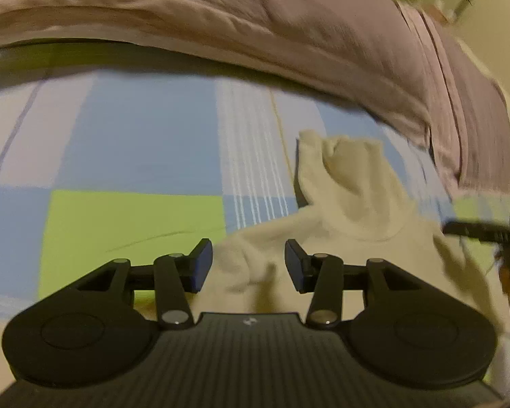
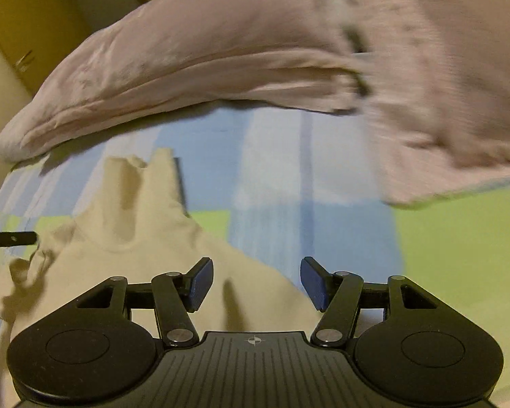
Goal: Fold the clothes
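We've got both claws wide and empty over the cream turtleneck point(image 1: 350, 217), left gripper point(image 1: 248, 265) and right gripper point(image 2: 255, 282) flanking it, neck pointing toward the bed's point(image 1: 136, 142) pillow point(image 1: 221, 23) end

the turtleneck sweater point(image 1: 350, 204) point(image 2: 136, 224) is a plain cream white, with no print on it. the bedsheet point(image 1: 136, 156) point(image 2: 289, 187) under it is a patchwork of blocks: medium blue, pale lavender-white and bright lime green, with one blue panel crossed by thin white stripes and a few fine darker lines along block edges. the pillows point(image 1: 221, 23) point(image 2: 204, 51) are a dusty pink-mauve, plain; in the right wrist view one edge carries small dark marks, too blurred to read. the left gripper point(image 1: 248, 265) and right gripper point(image 2: 255, 282) are matte black with silver-grey pivot pins and deep blue finger pads point(image 1: 202, 265) point(image 2: 200, 284). the wall point(image 1: 493, 34) is pale cream-yellow.
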